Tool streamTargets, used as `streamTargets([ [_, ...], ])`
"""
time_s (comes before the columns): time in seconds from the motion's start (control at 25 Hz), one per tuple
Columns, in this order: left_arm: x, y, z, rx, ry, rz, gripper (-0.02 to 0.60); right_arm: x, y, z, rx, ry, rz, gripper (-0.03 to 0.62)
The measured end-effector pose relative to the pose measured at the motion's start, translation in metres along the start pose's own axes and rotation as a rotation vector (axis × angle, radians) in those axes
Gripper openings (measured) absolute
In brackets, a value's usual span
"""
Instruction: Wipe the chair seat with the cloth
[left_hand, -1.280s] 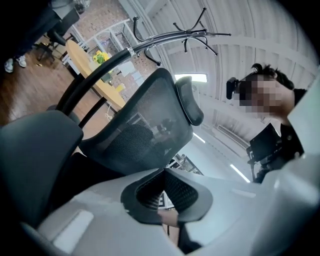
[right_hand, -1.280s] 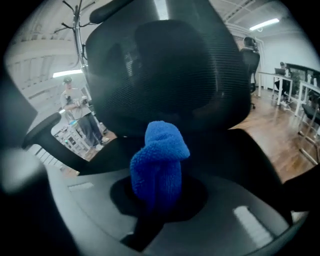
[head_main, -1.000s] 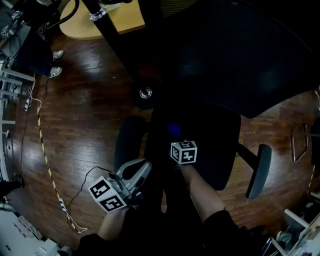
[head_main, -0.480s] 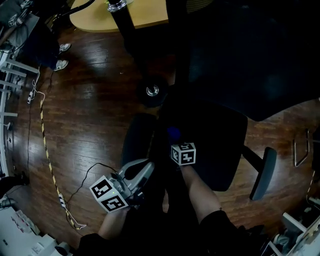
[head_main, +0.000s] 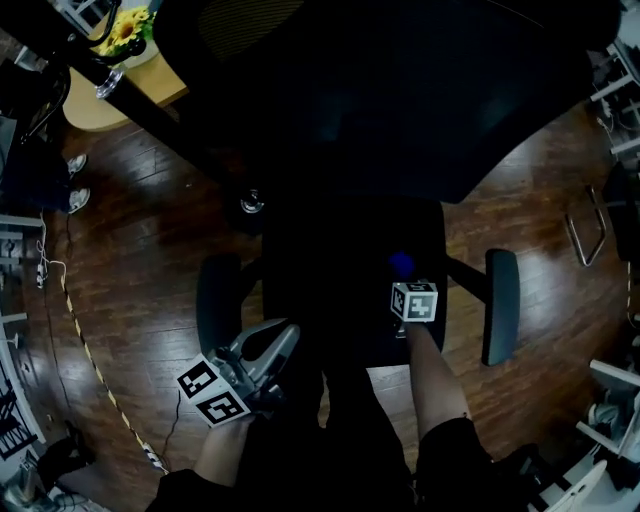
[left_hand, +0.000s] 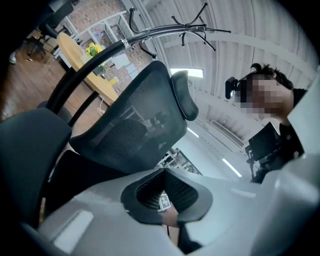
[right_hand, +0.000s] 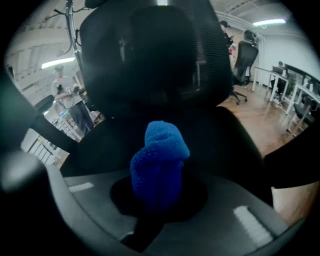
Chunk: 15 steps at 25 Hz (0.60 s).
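While the right gripper clamps a bunched blue cloth, the left gripper hangs empty.
Head view: cloth sits over the black office-chair seat, toward the 3 o'clock side, near the right armrest; whether it touches the seat, cannot tell. Left gripper off the seat's 7 o'clock corner, jaws a narrow slit, nothing between. Mesh backrest at 12 o'clock. Dark wooden floor all round.
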<state>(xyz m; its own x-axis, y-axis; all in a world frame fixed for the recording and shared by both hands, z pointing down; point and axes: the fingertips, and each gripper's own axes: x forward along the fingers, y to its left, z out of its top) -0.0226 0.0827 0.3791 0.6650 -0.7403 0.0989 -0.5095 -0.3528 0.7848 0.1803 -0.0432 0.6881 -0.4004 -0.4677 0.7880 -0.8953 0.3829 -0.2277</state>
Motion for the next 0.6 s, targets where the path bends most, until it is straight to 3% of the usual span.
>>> streamTargets([
  [0.2, 0.032, -0.013, -0.007, 0.006, 0.056, -0.058, -0.009, -0.035, -0.071, 0.002, 0.019, -0.006, -0.098, 0.035],
  [0.44, 0.035, -0.018, -0.011, 0.007, 0.085, -0.073, -0.009, -0.039, -0.076, 0.003, -0.033, -0.009, -0.135, 0.035],
  [0.6, 0.020, -0.011, -0.004, 0.005, 0.057, -0.045, -0.009, -0.040, -0.075, 0.004, 0.027, -0.017, -0.132, 0.035],
])
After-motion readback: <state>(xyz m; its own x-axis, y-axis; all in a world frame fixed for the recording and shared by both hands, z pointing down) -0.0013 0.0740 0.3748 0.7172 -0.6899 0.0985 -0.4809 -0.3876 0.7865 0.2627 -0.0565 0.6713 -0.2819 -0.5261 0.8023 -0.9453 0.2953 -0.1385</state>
